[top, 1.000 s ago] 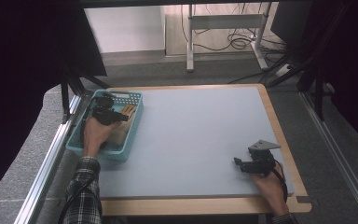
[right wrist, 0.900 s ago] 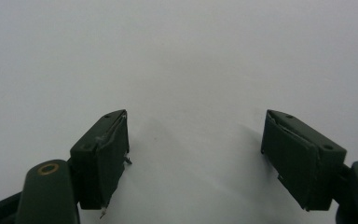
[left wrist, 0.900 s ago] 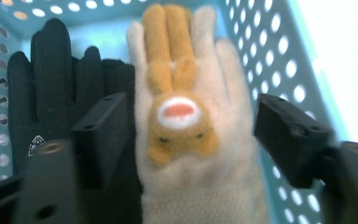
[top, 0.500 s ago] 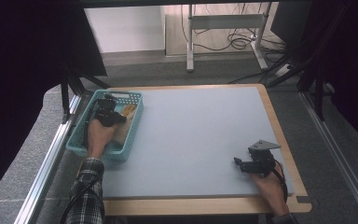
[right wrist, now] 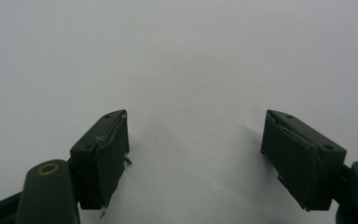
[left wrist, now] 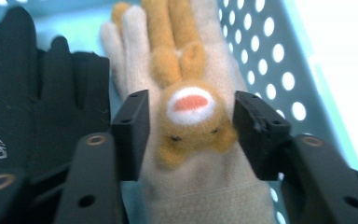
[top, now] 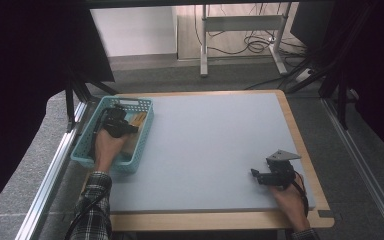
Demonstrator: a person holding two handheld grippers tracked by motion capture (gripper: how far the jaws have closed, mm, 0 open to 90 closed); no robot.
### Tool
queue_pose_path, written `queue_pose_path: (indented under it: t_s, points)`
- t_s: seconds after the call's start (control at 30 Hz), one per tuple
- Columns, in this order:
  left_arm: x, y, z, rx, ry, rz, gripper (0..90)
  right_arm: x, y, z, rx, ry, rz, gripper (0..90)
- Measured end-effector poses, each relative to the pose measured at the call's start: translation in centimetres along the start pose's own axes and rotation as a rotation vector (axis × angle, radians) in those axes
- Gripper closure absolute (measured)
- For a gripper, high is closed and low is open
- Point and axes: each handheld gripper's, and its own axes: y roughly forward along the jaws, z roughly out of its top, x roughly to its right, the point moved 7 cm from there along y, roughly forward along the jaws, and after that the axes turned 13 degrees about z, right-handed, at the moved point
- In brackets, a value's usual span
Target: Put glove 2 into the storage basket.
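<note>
A beige knit glove (left wrist: 135,56) with orange fingers and a plush animal face (left wrist: 191,116) lies in a teal perforated basket (top: 130,165) at the table's left. A black glove (left wrist: 42,93) lies beside it. My left gripper (left wrist: 191,100) reaches down into the basket (left wrist: 270,51), and in the high view the left gripper (top: 122,125) is over the glove. Its jaws have just been opening and now straddle the plush face, barely brushing its fluff. My right gripper (top: 255,175) rests on the grey mat near the front right corner. Its jaws are wide apart, and in its own view the right gripper (right wrist: 196,126) holds nothing.
A grey mat (top: 210,135) covers the wooden table, whose rim shows at the front and right. Metal rails run along both sides. A desk frame and cables stand on the floor behind the table.
My left gripper has shifted slightly toward the near side inside the basket. The right gripper and hand have not moved.
</note>
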Motion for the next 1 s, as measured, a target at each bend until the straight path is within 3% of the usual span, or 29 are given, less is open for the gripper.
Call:
queue_pose_path:
  t_s: [0.23,0.47,1.0]
  points:
    - [-0.6,-0.8,0.1,0.054,-0.004,0.011,30.5,0.0,0.0,0.0,0.000,0.000,0.000,22.6]
    - [-0.8,-1.5,0.1,0.103,-0.011,-0.005,22.7,0.0,0.0,0.0,0.000,0.000,0.000,22.5]
    - [-1.0,-3.5,-0.5,0.150,-0.011,-0.045,12.8,0.0,0.0,0.0,0.000,0.000,-0.001,22.5]
